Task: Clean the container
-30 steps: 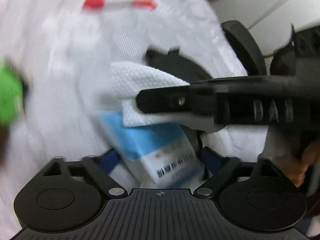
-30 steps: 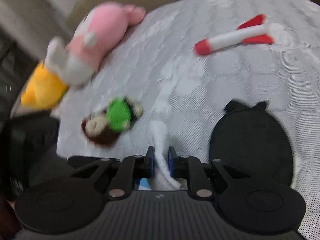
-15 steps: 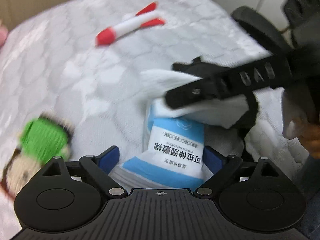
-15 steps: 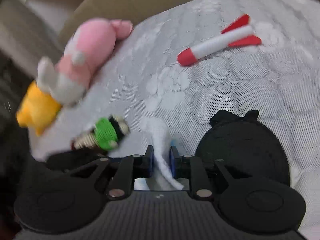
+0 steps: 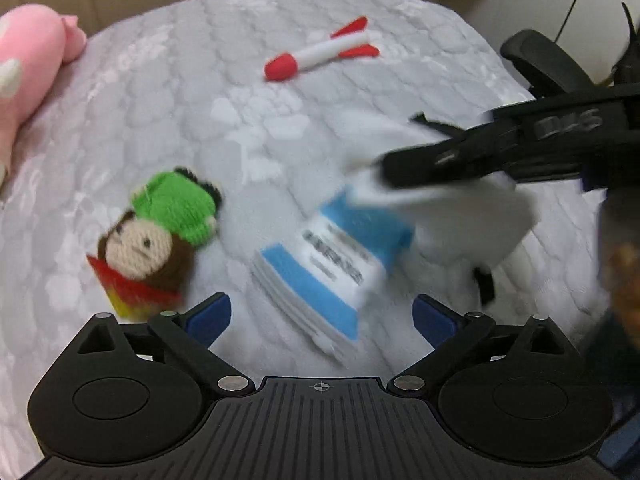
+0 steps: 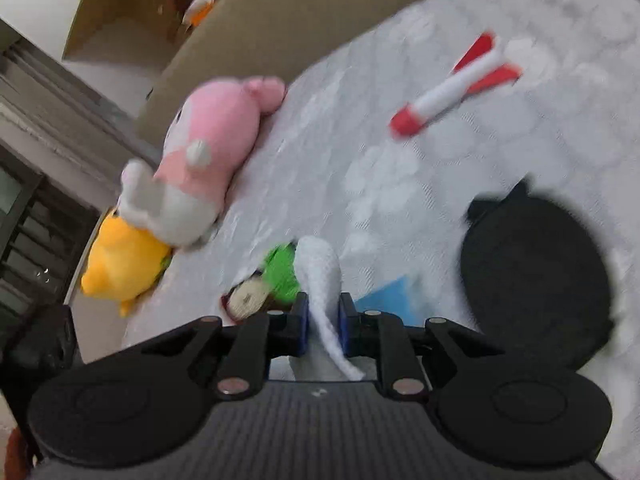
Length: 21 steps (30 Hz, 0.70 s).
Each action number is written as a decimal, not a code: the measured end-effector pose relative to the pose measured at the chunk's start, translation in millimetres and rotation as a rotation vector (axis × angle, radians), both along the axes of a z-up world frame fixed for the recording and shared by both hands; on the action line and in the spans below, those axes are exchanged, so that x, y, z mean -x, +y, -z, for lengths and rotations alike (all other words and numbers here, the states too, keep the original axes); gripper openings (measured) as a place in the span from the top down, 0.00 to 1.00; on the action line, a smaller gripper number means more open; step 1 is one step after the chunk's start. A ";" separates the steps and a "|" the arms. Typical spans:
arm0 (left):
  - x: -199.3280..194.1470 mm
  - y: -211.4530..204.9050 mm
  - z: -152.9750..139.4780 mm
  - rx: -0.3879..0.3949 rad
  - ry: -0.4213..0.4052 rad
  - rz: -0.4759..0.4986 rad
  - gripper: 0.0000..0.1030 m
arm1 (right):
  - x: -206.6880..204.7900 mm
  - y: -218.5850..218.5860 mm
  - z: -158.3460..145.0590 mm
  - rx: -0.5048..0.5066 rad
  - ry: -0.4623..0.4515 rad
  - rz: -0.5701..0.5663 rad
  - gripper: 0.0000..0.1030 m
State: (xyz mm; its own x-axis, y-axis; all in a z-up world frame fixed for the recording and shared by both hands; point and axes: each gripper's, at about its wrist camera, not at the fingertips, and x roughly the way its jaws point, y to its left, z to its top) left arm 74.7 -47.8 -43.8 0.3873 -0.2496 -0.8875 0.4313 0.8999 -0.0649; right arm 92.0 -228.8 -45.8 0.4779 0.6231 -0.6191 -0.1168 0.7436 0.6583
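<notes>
Released wipe pack (image 5: pixel 328 276) lies under opening left tool (image 5: pixel 320 316); right tool (image 6: pixel 323 316) grips white wipe (image 6: pixel 320 276)

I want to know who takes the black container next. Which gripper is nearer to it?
Right. The right gripper, shut on a white wipe, is beside the black container. The left gripper is opening over the wipe pack, farther off.

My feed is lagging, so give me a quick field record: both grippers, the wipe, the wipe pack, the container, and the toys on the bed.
left gripper: jaws opening, nothing between them
right gripper: shut on white wipe
wipe pack: blue and white, lying on the bed cover, below the left gripper
black container: on the bed cover, right of the pack
toys: knitted doll, red and white rocket, pink plush, yellow plush
</notes>
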 end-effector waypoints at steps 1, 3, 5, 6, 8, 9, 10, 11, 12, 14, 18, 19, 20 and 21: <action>2.2 0.0 1.8 -0.005 0.013 0.006 0.02 | 0.5 13.4 6.6 0.030 0.023 -0.029 0.82; 6.3 1.4 5.4 -0.028 0.032 0.004 0.02 | 2.4 35.4 20.2 0.068 0.072 -0.088 0.82; 9.5 4.2 9.2 -0.063 0.049 -0.003 0.02 | 7.6 48.1 28.6 0.072 0.106 -0.133 0.82; 9.0 6.9 11.5 -0.069 0.061 -0.014 0.02 | 9.7 50.2 29.0 0.078 0.113 -0.141 0.82; 5.2 14.1 15.7 -0.062 0.092 -0.048 0.02 | 11.0 47.3 25.2 0.110 0.113 -0.135 0.82; 2.3 18.5 17.2 -0.049 0.108 -0.070 0.02 | 10.6 43.2 22.2 0.135 0.109 -0.123 0.82; -1.8 23.7 19.0 -0.028 0.128 -0.097 0.02 | 9.9 37.5 18.5 0.169 0.098 -0.104 0.82; -5.4 27.7 20.3 -0.008 0.142 -0.117 0.02 | 9.8 31.7 14.2 0.210 0.082 -0.084 0.82; -8.5 31.0 21.3 0.010 0.154 -0.133 0.02 | 8.8 25.3 10.1 0.243 0.067 -0.064 0.82; -13.8 34.4 21.6 0.038 0.156 -0.146 0.02 | 3.5 11.2 2.6 0.275 0.046 -0.026 0.82; -18.9 24.5 18.8 0.050 0.104 -0.094 0.02 | -9.0 -12.6 -9.1 0.201 0.019 0.008 0.83; -21.2 20.3 19.5 0.054 0.099 -0.081 0.02 | -11.5 -19.8 -13.0 0.162 0.008 0.021 0.83; -23.7 16.1 20.6 0.060 0.097 -0.069 0.02 | -15.4 -27.6 -15.2 0.112 0.001 0.037 0.83; -27.3 12.2 22.2 0.071 0.097 -0.059 0.02 | -20.7 -33.1 -14.9 0.070 -0.002 0.052 0.83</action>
State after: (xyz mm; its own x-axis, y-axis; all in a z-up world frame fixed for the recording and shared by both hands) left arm 101.9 -35.6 -66.0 0.3162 -0.2922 -0.9026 0.3663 0.9152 -0.1680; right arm 112.7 -261.9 -30.9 0.5094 0.5528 -0.6595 -0.0780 0.7929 0.6043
